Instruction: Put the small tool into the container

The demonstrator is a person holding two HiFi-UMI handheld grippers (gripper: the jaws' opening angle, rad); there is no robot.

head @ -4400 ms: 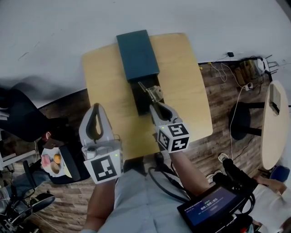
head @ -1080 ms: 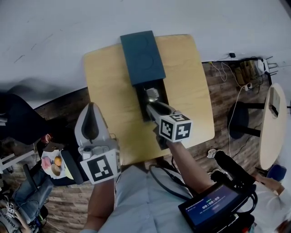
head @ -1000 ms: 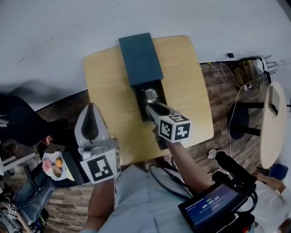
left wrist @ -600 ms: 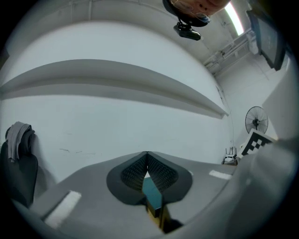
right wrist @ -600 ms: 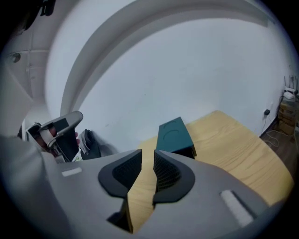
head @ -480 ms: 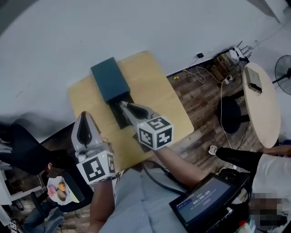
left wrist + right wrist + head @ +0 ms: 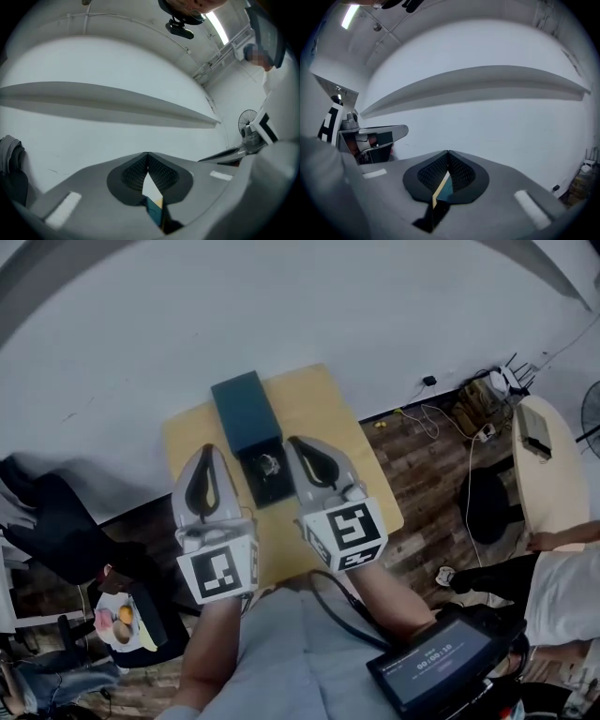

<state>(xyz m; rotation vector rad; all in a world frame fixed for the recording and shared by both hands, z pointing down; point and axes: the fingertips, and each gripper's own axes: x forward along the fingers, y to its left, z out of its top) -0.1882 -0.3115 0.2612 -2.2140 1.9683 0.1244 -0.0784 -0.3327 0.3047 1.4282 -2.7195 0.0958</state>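
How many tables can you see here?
2: the wooden table in the middle, under the dark container, and a pale oval table at the far right. Others may be hidden.

This looks like an office-style workroom. A small wooden table (image 7: 323, 409) stands against a plain white wall (image 7: 281, 306) on a wood-plank floor (image 7: 422, 474). Cables (image 7: 441, 418) trail along the wall. To the right are a second light table (image 7: 544, 493), a dark chair (image 7: 478, 507) and a fan (image 7: 245, 123).

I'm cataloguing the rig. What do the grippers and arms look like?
Left gripper and right gripper: pale grey tapered shells, dark ribbed pads, each with a white cube bearing black square markers. A black cable runs from the right one. The shirt is grey.
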